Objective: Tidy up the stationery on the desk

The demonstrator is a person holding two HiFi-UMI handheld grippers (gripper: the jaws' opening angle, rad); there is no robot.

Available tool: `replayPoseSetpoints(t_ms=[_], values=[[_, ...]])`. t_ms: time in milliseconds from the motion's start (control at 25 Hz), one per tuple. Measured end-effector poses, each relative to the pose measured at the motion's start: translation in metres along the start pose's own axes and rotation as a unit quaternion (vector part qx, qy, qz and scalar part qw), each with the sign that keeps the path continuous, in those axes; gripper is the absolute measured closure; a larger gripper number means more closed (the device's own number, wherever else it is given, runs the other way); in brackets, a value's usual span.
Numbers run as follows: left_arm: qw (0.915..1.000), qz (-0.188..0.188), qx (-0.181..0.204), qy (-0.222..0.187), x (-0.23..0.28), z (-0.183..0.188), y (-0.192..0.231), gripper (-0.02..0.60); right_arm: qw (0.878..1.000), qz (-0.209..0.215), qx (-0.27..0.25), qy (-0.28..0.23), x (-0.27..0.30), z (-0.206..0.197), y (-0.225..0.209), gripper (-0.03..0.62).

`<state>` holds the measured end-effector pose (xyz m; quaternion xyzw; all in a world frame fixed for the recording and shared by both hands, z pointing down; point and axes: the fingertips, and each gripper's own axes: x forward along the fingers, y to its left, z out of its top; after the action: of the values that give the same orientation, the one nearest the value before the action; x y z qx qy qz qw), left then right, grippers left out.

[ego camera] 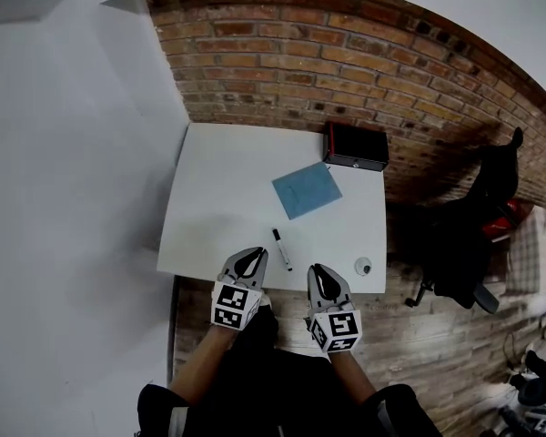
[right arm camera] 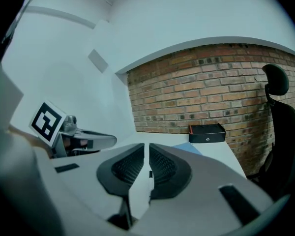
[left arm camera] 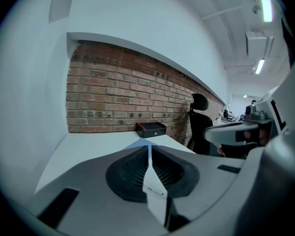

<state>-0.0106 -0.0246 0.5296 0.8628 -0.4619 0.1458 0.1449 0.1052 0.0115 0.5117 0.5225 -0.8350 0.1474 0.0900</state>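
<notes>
Our left gripper point(ego camera: 251, 257) and right gripper point(ego camera: 319, 273) are both clenched tight, holding nothing, at the near edge of the desk point(ego camera: 220, 198); the pen point(ego camera: 281, 248) lies between them, slightly ahead.

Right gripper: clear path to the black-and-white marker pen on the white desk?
Probably yes. The black-and-white marker pen lies on the bare white desk just ahead and left of the right gripper, with nothing between them. Its jaws are shut, so they must open first.
</notes>
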Motion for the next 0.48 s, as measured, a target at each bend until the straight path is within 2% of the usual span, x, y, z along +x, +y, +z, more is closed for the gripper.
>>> replayPoseSetpoints(t_ms=[200,480], values=[[0.9998,-0.021,0.0,0.007,0.023,0.008,0.027,0.551,1.0,-0.014,0.002,0.006,0.035,0.011,-0.003,0.569],[0.9987,-0.046,0.004,0.022,0.055,0.009,0.042,0.551,1.0,-0.027,0.002,0.016,0.066,0.015,-0.015,0.568]])
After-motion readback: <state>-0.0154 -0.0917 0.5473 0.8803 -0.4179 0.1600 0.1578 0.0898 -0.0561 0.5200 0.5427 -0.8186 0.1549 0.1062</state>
